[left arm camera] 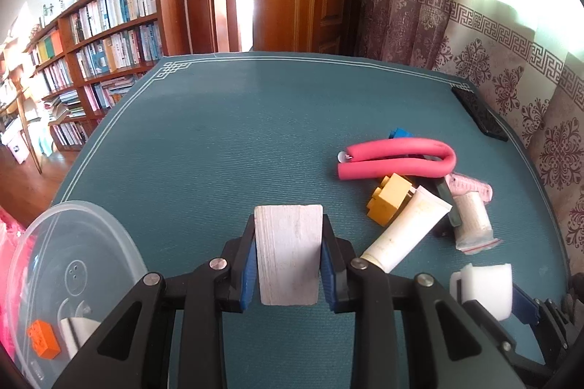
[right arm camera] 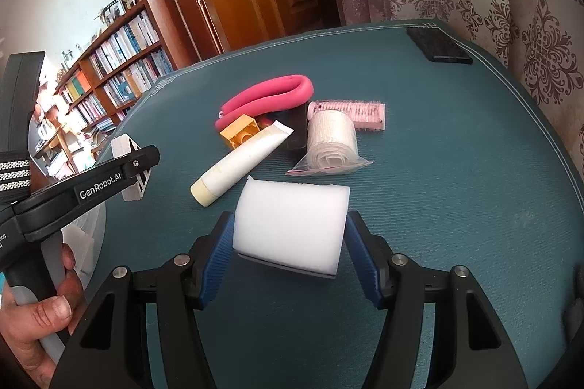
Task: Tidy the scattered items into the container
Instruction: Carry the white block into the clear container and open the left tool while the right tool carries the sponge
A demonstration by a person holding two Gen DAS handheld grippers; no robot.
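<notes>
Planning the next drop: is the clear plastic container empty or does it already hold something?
Not empty. The clear round plastic container holds an orange toy block and a white item partly hidden behind the left gripper.

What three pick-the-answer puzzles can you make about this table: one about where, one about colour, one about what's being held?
1. Where is the clear tub?
A. left of the left hand-held gripper
B. by the curtain
C. under the door

2. What colour is the bent foam tube?
A. green
B. pink
C. black

3. What is the right hand-held gripper doing?
A. hanging open, holding nothing
B. squeezing a white sponge
C. holding a book

Answers: A, it sits at the left wrist view's left edge; B, it looks pink in both views; B, both fingers press the sponge's sides.
</notes>
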